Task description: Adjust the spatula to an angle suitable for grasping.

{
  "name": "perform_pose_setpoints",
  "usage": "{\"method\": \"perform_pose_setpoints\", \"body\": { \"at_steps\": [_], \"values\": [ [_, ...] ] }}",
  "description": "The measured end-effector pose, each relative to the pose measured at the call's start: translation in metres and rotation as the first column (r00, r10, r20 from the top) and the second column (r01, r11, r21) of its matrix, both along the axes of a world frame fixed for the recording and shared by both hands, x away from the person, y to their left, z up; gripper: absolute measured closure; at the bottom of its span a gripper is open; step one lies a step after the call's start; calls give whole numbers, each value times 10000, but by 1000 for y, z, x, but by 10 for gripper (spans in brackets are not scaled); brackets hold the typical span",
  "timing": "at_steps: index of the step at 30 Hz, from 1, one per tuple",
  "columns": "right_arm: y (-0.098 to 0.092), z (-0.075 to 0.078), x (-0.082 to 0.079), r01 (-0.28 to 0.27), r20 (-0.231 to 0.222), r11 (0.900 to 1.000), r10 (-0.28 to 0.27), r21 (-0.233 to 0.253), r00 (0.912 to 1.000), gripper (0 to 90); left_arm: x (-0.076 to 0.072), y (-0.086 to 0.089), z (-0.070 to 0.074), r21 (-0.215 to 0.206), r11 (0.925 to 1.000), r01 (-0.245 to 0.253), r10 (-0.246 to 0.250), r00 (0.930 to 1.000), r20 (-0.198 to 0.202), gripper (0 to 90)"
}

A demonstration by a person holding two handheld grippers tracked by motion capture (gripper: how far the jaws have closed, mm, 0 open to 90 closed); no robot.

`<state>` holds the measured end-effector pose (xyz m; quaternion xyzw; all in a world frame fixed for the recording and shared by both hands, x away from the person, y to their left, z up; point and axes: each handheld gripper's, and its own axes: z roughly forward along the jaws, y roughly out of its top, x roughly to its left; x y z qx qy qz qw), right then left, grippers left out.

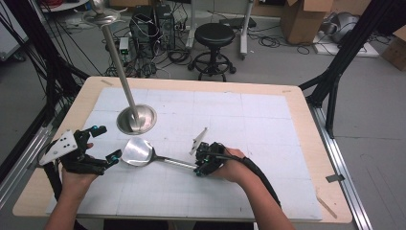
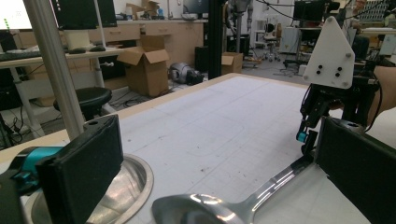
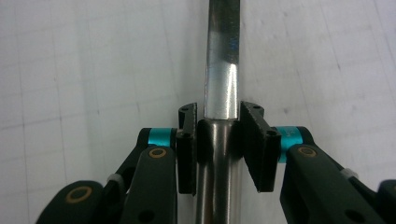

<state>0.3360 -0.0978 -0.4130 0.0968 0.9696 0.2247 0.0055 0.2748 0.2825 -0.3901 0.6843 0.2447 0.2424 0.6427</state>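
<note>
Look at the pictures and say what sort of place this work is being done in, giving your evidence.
Probably a robotics lab or workshop. Behind the table stand open cardboard boxes, a black stool and computer towers amid tangled floor cables. The left gripper view also shows desks with monitors.

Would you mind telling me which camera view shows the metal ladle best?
The high view: the whole ladle lies on the white mat, bowl beside the left gripper, handle in the right gripper. The left gripper view shows its bowl rim and part of the handle; the right gripper view shows a stretch of handle between the jaws.
</note>
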Motion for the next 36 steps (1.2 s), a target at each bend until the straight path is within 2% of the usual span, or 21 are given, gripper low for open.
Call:
{"method": "perform_pose_setpoints", "body": {
  "at_steps": [2, 5, 9, 17, 21, 25, 28, 31, 33, 36],
  "values": [
    [7, 2, 1, -189, -129, 9998, 188, -39, 9997, 685, 0, -1, 0, 27, 10000, 22, -22, 10000, 14, 17],
    [20, 0, 3, -508, -52, 9987, 508, -65, 9987, 686, 0, -1, 0, 47, 10000, 28, -28, 10000, 3, 17],
    [33, -2, 8, -789, 83, 9959, 794, -444, 9968, 687, 0, -1, 0, 50, 10000, 31, -31, 10000, 22, 17],
    [47, -2, 13, -1059, 191, 9937, 1066, -371, 9941, 687, 1, -2, -1, 88, 9999, 96, -95, 9999, -58, 17],
    [56, -2, 16, -1080, 44, 9936, 1082, -333, 9941, 687, 1, -2, -1, 76, 9999, 89, -88, 9999, -96, 17],
    [68, -1, 19, -1207, 139, 9924, 1211, -248, 9925, 688, 1, -1, -1, 74, 9999, 105, -104, 9999, -108, 17],
    [78, -3, 19, -1217, 118, 9919, 1222, -363, 9924, 687, 0, -1, 0, 41, 10000, 89, -89, 9999, -94, 17],
    [80, -3, 20, -1178, 91, 9925, 1181, -318, 9930, 684, 0, 0, 0, 53, 9999, 92, -91, 9999, -103, 17],
    [79, -4, 20, -1131, 159, 9932, 1136, -275, 9934, 663, 1, 0, -1, 64, 9999, 91, -90, 9999, -97, 17],
    [75, -2, 19, -768, 218, 9969, 772, -177, 9968, 570, 1, -1, -1, 83, 9999, 85, -84, 9999, -102, 17]
  ]
}}
